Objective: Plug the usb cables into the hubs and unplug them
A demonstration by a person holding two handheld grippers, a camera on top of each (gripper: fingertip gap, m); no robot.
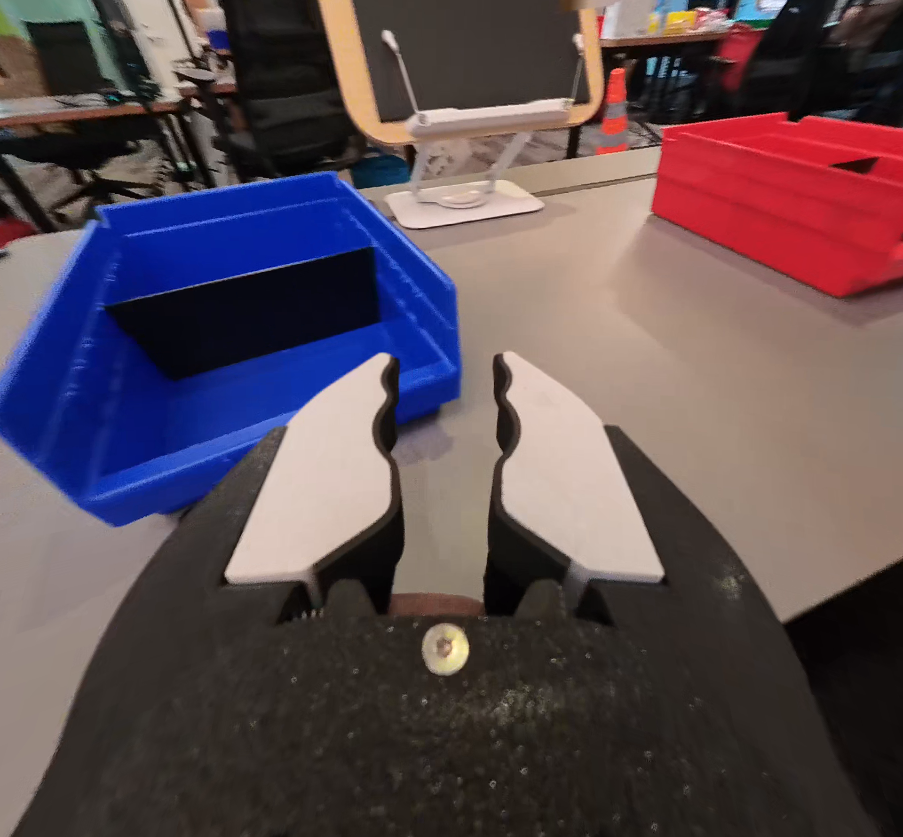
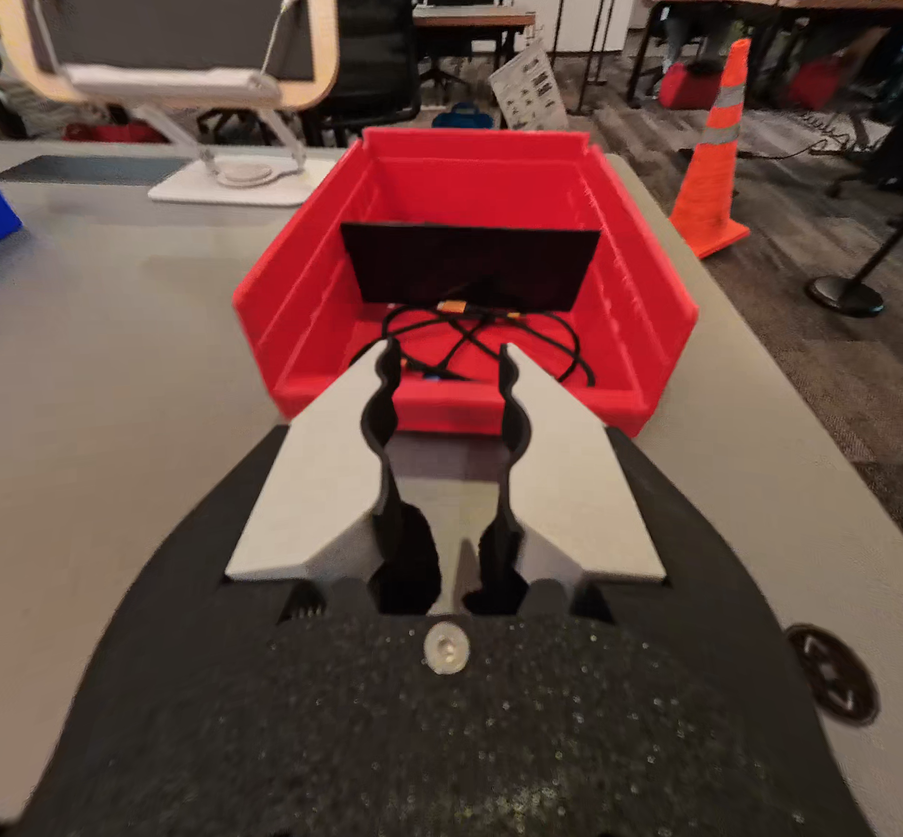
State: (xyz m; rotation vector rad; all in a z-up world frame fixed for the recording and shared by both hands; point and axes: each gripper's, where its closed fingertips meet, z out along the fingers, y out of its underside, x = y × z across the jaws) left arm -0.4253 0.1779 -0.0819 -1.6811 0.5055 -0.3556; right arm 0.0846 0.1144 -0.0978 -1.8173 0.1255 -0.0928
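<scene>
Left wrist view: the left gripper [image 1: 444,364] is held low over the grey table [image 1: 635,374], pointed forward and slightly downward. Its jaws are parted by a moderate gap, and nothing is held or touched between them; only bare tabletop is seen through the gap. A blue bin [image 1: 234,349] with a black divider [image 1: 244,310] is set just to the left of the fingertips, its near right corner beside the left finger. No cables or hubs can be made out inside it. Behind the blue bin a white stand [image 1: 464,198] carrying a wood-framed dark panel [image 1: 454,27] is seen.

In the right wrist view, the right gripper [image 2: 447,359] is aimed straight at the front lip of a red bin [image 2: 464,408], level and centred on it. Its jaws are likewise spread apart with nothing gripped. Black usb cables [image 2: 488,339] with orange-tipped plugs are coiled loosely on the red bin's floor, in front of a black divider [image 2: 469,266]. Hubs cannot be told apart there. To the right of the red bin, on the floor, an orange traffic cone [image 2: 718,154] is seen.
</scene>
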